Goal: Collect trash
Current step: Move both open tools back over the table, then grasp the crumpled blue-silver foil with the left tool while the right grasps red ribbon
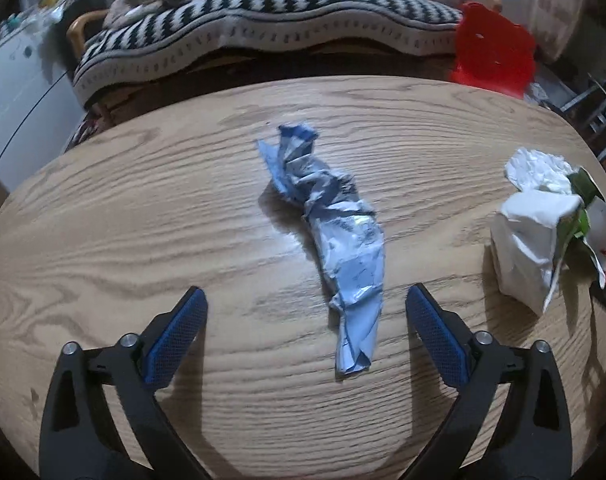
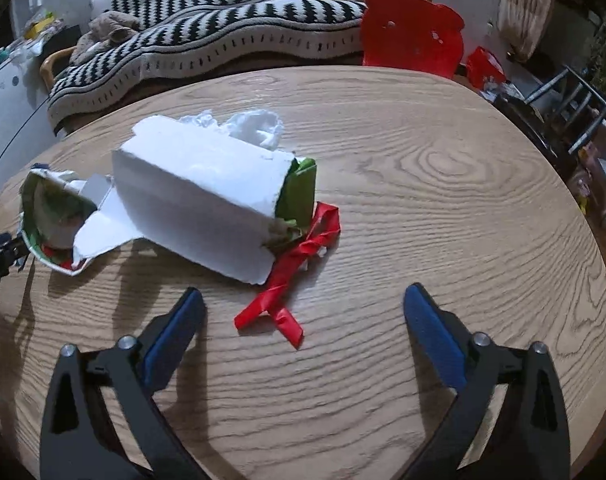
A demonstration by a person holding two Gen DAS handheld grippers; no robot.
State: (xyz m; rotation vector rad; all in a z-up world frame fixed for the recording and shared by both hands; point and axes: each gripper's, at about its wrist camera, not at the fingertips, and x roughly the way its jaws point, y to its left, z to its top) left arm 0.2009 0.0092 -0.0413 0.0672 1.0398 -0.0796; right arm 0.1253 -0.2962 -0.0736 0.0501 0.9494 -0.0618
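Round wooden desk [image 1: 143, 208], trash on top. Left gripper [image 1: 306, 314]: fingers spread, nothing pinched; the near end of a crumpled blue wrapper [image 1: 339, 236] lies between them, untouched, at mid-desk. To its right, a torn white carton [image 2: 199, 196] with green lining lies on its side, crumpled white paper [image 2: 259, 126] at its far end. A twisted red wrapper [image 2: 295, 280] touches the carton's near right corner. Right gripper [image 2: 303, 312]: fingers spread, empty, just near of the red wrapper. Beyond the desk's far edge: striped blanket [image 1: 243, 20], red plastic chair [image 2: 413, 34].
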